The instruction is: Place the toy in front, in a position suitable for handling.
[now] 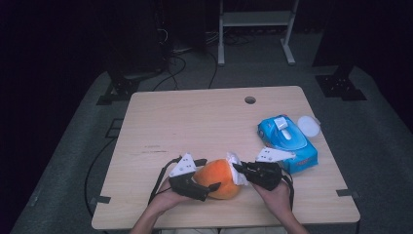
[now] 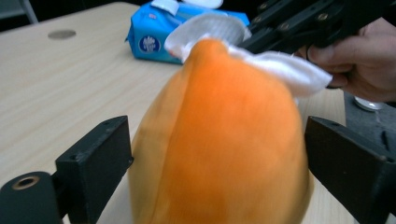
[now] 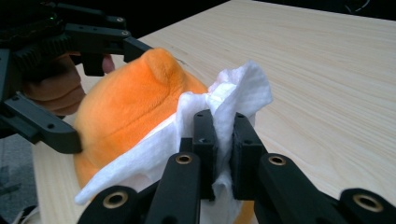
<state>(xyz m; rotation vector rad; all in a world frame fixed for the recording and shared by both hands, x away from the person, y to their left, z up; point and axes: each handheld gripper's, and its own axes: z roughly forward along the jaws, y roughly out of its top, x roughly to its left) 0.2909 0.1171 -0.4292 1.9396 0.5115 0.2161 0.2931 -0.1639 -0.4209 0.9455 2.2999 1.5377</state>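
The orange plush toy point(image 1: 221, 178) sits on the near edge of the table point(image 1: 204, 122), between your two grippers. Your left gripper point(image 1: 207, 187) has its jaws spread wide around the toy, one on each flank; in the left gripper view they stand just beside the fabric, and you cannot tell whether they press it. A white wipe point(image 3: 219, 112) lies draped against the toy's top and side. Your right gripper point(image 3: 223, 140) has its jaws pinched tight on that wipe, holding it against the plush. Just beyond your right hand point(image 1: 277, 195) lies the blue wipe pack point(image 1: 287, 141), with a small white lid point(image 1: 309, 126) beside it.
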